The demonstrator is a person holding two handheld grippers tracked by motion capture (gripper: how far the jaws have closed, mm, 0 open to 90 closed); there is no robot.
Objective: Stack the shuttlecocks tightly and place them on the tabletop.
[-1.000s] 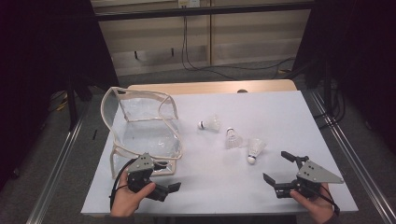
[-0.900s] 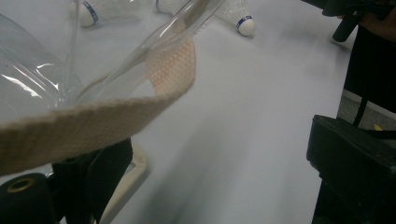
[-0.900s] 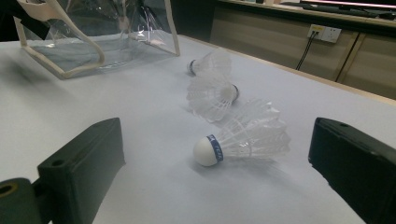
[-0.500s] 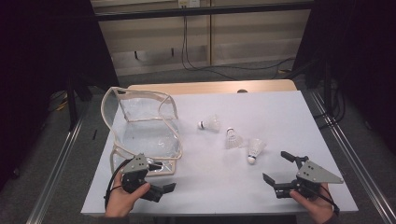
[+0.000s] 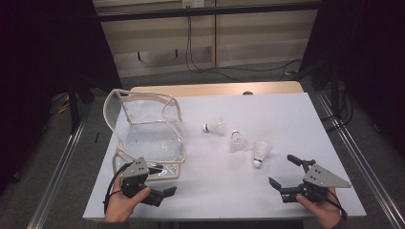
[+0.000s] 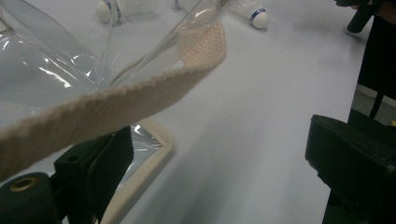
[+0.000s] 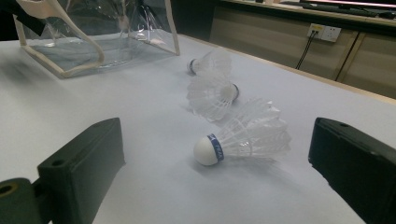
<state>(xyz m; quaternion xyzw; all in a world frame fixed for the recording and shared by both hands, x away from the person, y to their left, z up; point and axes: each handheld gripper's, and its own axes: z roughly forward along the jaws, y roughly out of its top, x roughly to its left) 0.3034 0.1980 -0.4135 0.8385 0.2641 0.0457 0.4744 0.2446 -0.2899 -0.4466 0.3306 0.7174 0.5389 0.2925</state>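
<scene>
Dark surroundings and a pale panelled wall with trailing cables are seen behind a white bench (image 5: 286, 119), which is lit from above. At about ten o'clock on the bench a clear plastic bag (image 5: 148, 129) with cream fabric trim is stood open, its mouth held wide by the stiff edging. Three shuttlecocks are laid in a loose line running from the centre toward four o'clock: the first shuttlecock (image 5: 214, 127) near the bag's right side, the middle shuttlecock (image 5: 237, 141) just beyond it, and the nearest shuttlecock (image 5: 260, 153) with its cork tip pointed toward the near edge.

At seven o'clock the left tongs (image 5: 160, 192) are held by a hand (image 5: 125, 205), just beside the bag's near corner. In the left gripper view the jaws are seen spread wide apart, with nothing gripped; a cream strap (image 6: 98, 109) of the bag is draped across above the left-hand jaw, whether touching cannot be told, and the bag's trimmed base is seen beside that jaw.

At five o'clock the right tongs (image 5: 282, 174) are held low over the bench, wide open and empty. In the right gripper view the nearest shuttlecock (image 7: 243, 135) is seen lying on its side between the lines of the two jaws, ahead of them and untouched, with the other two behind it.
</scene>
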